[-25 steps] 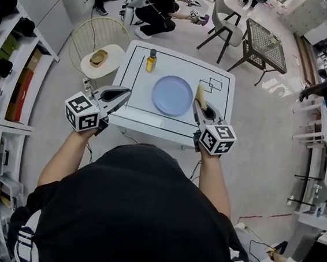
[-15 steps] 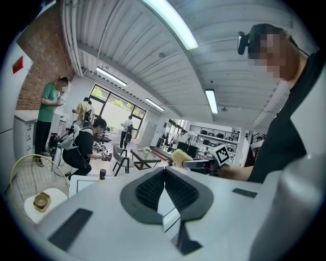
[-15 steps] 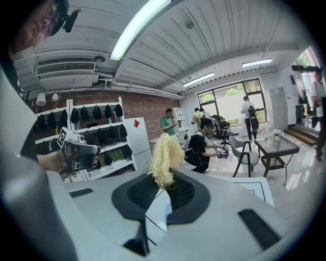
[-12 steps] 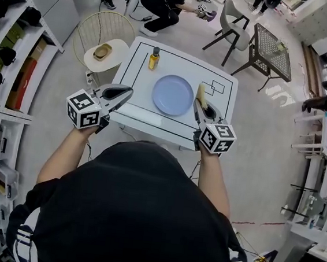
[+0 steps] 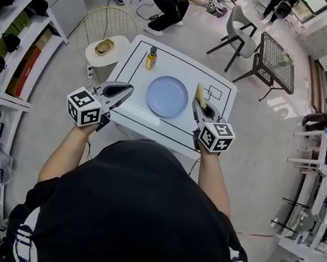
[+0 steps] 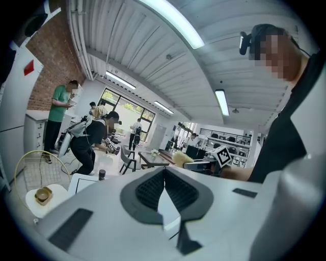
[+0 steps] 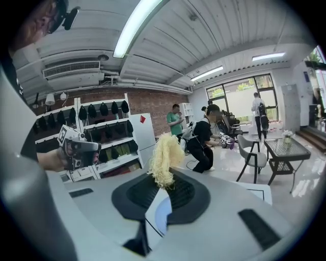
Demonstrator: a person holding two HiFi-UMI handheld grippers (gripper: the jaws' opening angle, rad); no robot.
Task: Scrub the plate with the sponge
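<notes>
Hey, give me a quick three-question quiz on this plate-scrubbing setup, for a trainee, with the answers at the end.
1. Multiple choice: the sponge is held by A) the left gripper, B) the right gripper, C) neither.
2. True or false: the left gripper is shut on nothing.
3. What stands on the table beyond the plate, away from the person?
Key: 1 B. 2 true. 3 the bottle.

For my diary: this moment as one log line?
right gripper shut on yellow fibrous sponge | left gripper shut | round blue plate untouched
</notes>
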